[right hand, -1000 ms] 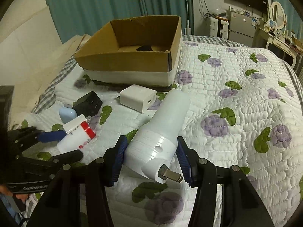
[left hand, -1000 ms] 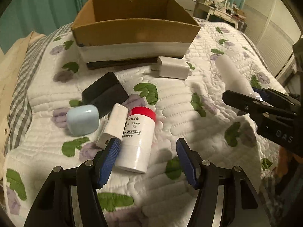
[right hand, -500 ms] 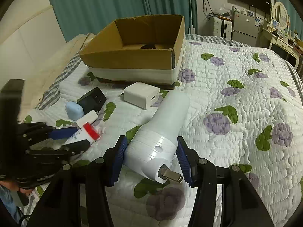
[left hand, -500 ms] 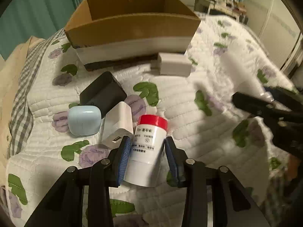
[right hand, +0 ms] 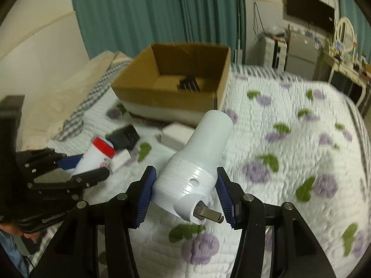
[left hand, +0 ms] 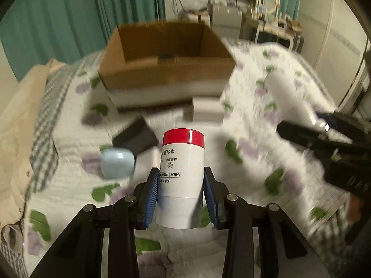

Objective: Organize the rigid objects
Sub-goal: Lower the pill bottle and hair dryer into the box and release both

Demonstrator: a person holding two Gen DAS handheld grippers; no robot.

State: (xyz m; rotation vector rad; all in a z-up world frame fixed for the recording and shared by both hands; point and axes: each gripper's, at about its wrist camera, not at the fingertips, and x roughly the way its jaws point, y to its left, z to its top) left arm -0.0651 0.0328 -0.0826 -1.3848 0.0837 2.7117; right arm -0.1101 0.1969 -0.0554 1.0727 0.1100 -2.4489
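Left gripper (left hand: 182,193) closing, blue pads clamped on white cylindrical plastic bottle with red cap (left hand: 182,169), lifted off the floral quilted bedspread (left hand: 255,162). Right gripper (right hand: 185,194) clamped on large white plastic cylinder with metal prong (right hand: 199,162). Open brown cardboard box (left hand: 167,69) at 12 o'clock; pale blue rounded case (left hand: 117,163) at 10 o'clock of bottle.

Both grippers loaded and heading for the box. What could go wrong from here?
1. The left gripper is closing on only the lower part of the red-capped bottle; top-heavy, it may tilt.
2. The white cylinder sits skewed in the right gripper, most of its length sticking out forward, so it could pivot.
3. Both loads aim at one cardboard box, so the two may collide.
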